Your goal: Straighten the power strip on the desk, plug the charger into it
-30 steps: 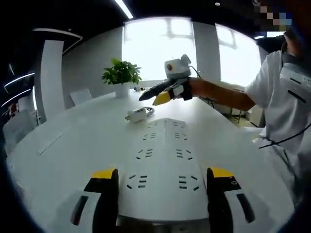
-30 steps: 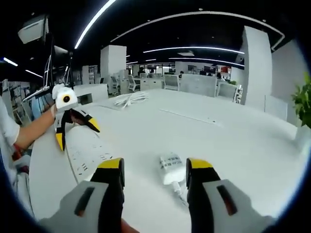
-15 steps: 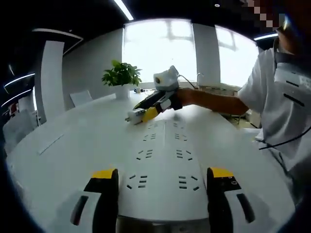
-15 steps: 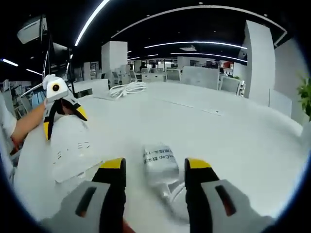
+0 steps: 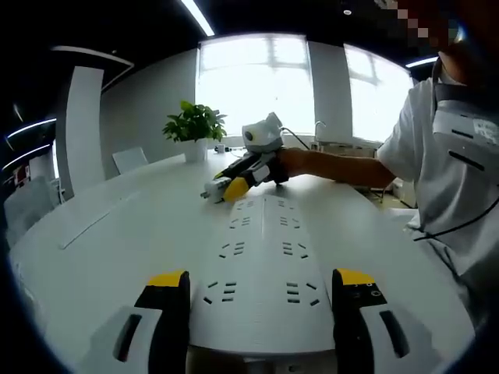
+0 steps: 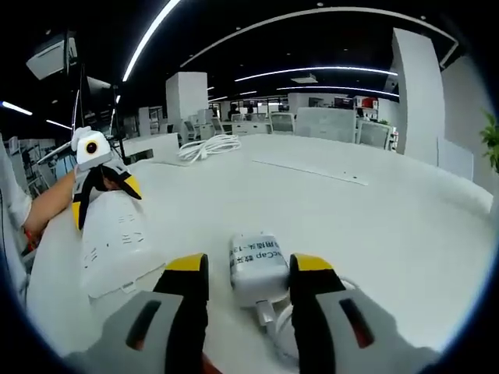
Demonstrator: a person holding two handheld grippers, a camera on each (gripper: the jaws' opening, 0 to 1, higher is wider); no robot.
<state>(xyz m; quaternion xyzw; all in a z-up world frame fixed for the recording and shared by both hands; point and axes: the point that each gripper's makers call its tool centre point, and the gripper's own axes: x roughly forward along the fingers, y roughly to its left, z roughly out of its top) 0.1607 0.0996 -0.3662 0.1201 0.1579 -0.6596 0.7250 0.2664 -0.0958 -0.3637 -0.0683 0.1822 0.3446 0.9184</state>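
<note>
power strip (image 5: 263, 265) flat on white desk (image 6: 374, 210) (open office) | left tongs (image 5: 260, 300) astride, apart | right tongs (image 6: 248, 274) flank charger (image 6: 256, 266), apart

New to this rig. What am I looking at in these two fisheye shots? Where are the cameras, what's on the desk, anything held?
No robot here: a person holds a two-jaw tool in each hand, and a camera rides on each, looking along its yellow-tipped black jaws.

In the left gripper view, the left gripper straddles the near end of a long white power strip lying on the round white desk; its jaws stand open beside the strip. The right gripper shows at the far end.

In the right gripper view, the right gripper has a small white charger block with printed label between its jaws, resting on the desk. Whether they actually press it, I cannot tell. A coiled white cable lies farther off.
</note>
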